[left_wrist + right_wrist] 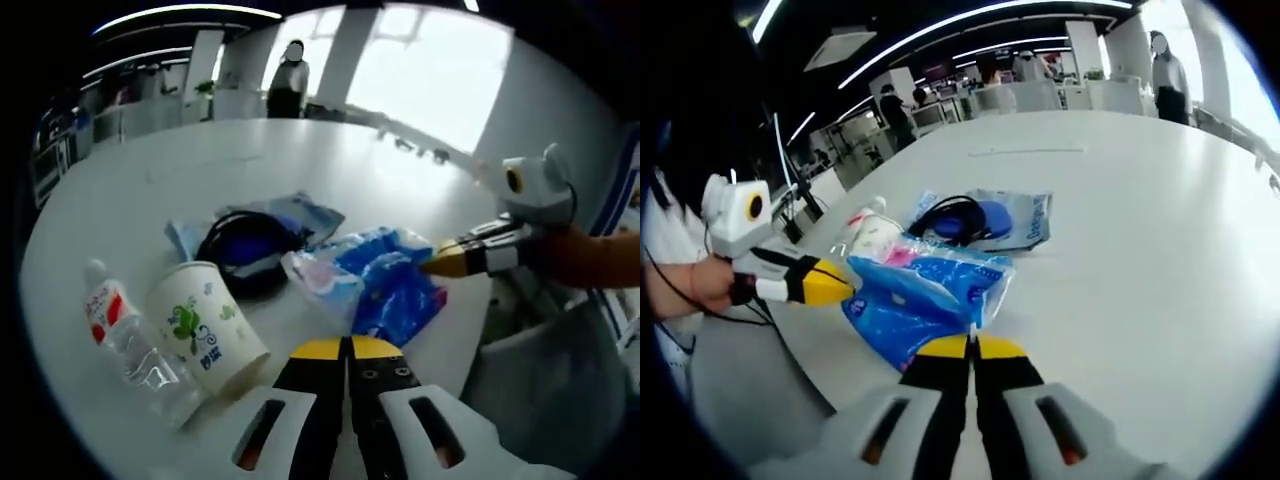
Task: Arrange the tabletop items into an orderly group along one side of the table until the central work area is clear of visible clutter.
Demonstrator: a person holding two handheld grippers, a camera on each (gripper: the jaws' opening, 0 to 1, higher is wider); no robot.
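A large white table (250, 150) spreads across both views, its far edge curving toward the upper part of each frame. In the left gripper view, bright windows (420, 70) glow at the upper right, with a pale column (342, 50) between them. In the right gripper view, long ceiling light strips (940, 40) arc across a dark ceiling at the top, above distant desks (1020, 95) where people stand.
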